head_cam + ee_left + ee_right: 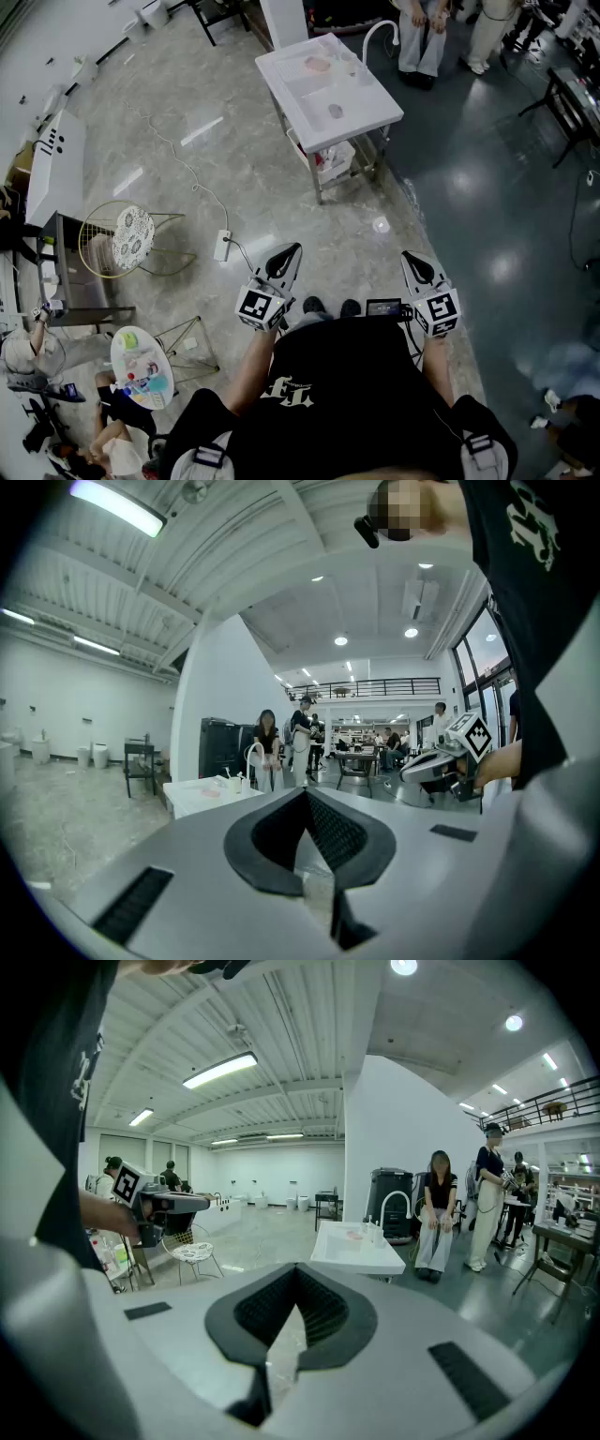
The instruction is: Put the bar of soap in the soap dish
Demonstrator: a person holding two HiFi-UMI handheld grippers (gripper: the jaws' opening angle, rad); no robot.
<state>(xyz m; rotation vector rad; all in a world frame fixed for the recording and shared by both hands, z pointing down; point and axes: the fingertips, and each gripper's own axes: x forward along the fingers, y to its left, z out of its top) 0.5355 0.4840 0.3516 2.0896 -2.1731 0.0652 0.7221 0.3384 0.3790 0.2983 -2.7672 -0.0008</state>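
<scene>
As right hand-held gripper (pixel 411 256) hovers, open floor (pixel 281 211), table (pixel 373 111) ahead

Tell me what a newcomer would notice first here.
The white sink table stands apart at the head view's top centre, well ahead of the person. Nearer, the left tool and right tool are held out side by side, both shut and empty.

Near side of surface (pixel 370 117): bare floor (pixel 309 216), open passage.
Left of surface: power strip (pixel 222 246), cable (pixel 183 164), wire chair (pixel 127 239).
Behind surface: two people (pixel 419 37) standing.
</scene>
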